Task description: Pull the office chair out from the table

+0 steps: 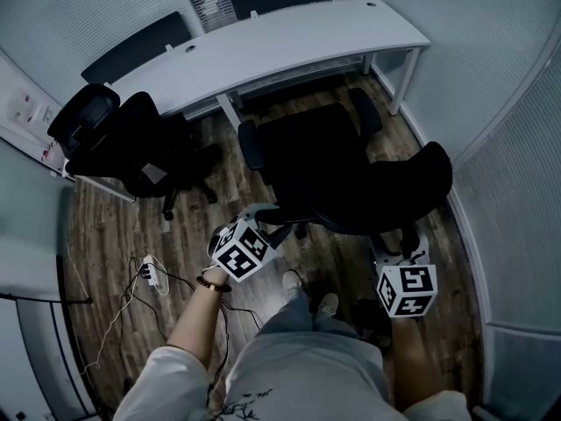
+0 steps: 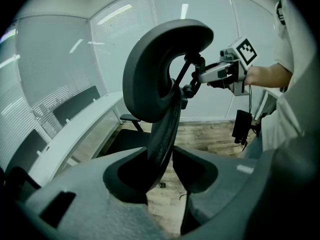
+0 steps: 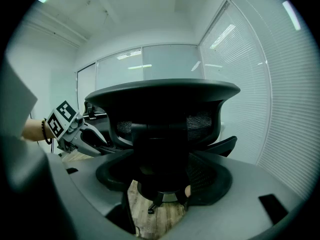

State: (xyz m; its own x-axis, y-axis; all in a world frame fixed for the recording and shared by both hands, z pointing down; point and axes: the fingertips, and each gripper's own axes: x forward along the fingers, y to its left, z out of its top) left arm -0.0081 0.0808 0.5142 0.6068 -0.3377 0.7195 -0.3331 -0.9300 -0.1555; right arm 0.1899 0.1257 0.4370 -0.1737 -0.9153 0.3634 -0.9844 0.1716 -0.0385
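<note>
The black office chair (image 1: 316,160) stands out from the white table (image 1: 289,38), its seat toward the table and its backrest toward me. My left gripper (image 1: 279,226) is shut on the left edge of the backrest (image 2: 167,129), which runs up between the jaws to the curved headrest (image 2: 150,69). My right gripper (image 1: 399,239) is shut on the right side of the chair's back; its view shows the back's dark spine (image 3: 162,154) filling the gap between the jaws. Each gripper shows in the other's view: the right gripper (image 2: 220,73) and the left gripper (image 3: 106,143).
A second black chair (image 1: 131,143) stands at the left by the table's end. A power strip with cables (image 1: 151,273) lies on the wood floor at the left. Glass walls with blinds (image 1: 500,103) close the room on the right. My shoes (image 1: 308,292) are just behind the chair.
</note>
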